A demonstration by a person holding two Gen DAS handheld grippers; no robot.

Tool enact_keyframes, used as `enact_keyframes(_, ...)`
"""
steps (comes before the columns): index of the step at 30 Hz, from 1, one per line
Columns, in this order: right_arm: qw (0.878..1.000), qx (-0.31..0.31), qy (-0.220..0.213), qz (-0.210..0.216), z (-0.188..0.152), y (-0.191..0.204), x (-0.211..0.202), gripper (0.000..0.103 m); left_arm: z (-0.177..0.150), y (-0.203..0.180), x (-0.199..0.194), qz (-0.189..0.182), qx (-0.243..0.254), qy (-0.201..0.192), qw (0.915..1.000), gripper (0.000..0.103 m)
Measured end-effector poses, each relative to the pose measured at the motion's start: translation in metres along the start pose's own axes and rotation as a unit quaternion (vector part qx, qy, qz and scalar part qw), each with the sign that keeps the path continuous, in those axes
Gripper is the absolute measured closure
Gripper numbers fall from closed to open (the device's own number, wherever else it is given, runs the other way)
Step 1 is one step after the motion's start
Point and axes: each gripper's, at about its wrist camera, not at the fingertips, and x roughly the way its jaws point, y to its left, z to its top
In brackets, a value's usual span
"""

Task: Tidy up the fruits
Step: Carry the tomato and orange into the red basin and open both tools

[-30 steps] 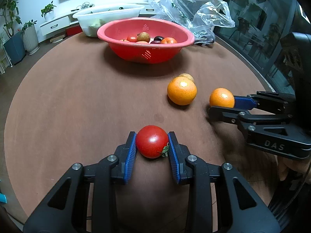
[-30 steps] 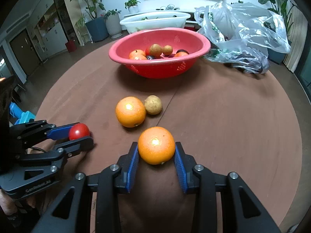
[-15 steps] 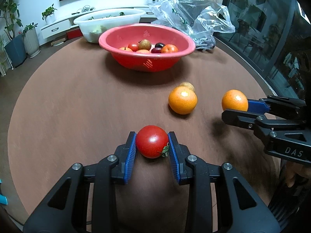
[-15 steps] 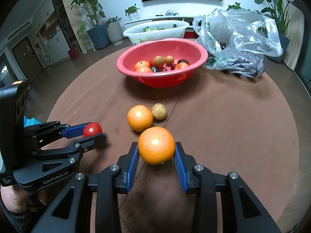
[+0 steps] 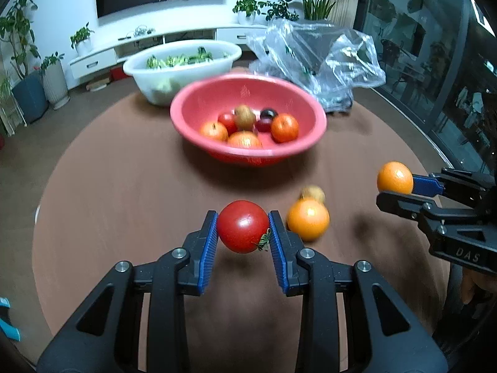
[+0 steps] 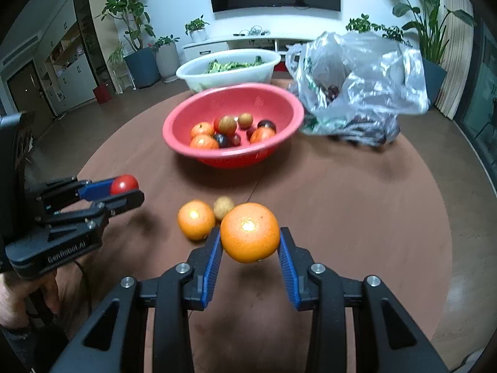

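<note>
Even indoor light from above, white glare spot on the orange [image 6: 249,232], soft shadows on the table [image 6: 357,205], bowl [image 5: 248,118] slightly motion-blurred, strong fisheye bending, dark corners.

Two claws [image 5: 243,227] [image 6: 250,233], two basins [image 5: 198,93] [image 5: 136,68], one bag [image 5: 341,62]

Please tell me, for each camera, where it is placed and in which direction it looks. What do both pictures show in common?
Left wrist: sits on the left gripper, looking along its fingers at the held tomato; the right gripper shows at right.
Right wrist: sits on the right gripper, looking at the held orange; the left gripper and a hand show at left.
Shared: red bowl, table, loose orange.
</note>
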Motion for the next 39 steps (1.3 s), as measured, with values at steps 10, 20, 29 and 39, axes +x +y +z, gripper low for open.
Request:
enact_keyframes(10, 1.000, -0.021, -0.019, -0.014, 0.038, -0.001, 0.005, 0.064, 0.059, 0.007, 0.004, 0.008, 0.021, -0.024, 0.9994, 0.073)
enact_keyframes(20, 0.998, -0.031, -0.044, -0.024, 0.091, -0.010, 0.015, 0.064, 0.100, 0.007, 0.019, 0.007, 0.033, -0.035, 0.9988, 0.073)
enact_keyframes(29, 0.999, -0.039, -0.035, -0.005, 0.123, -0.008, 0.048, 0.064, 0.124, 0.006, 0.057, -0.005, 0.039, -0.021, 0.9990, 0.073)
enact_keyframes(39, 0.998, -0.067, 0.014, 0.000, 0.119, 0.000, 0.098, 0.064, 0.124, 0.027, 0.099, -0.008, 0.022, 0.002, 0.9997, 0.073)
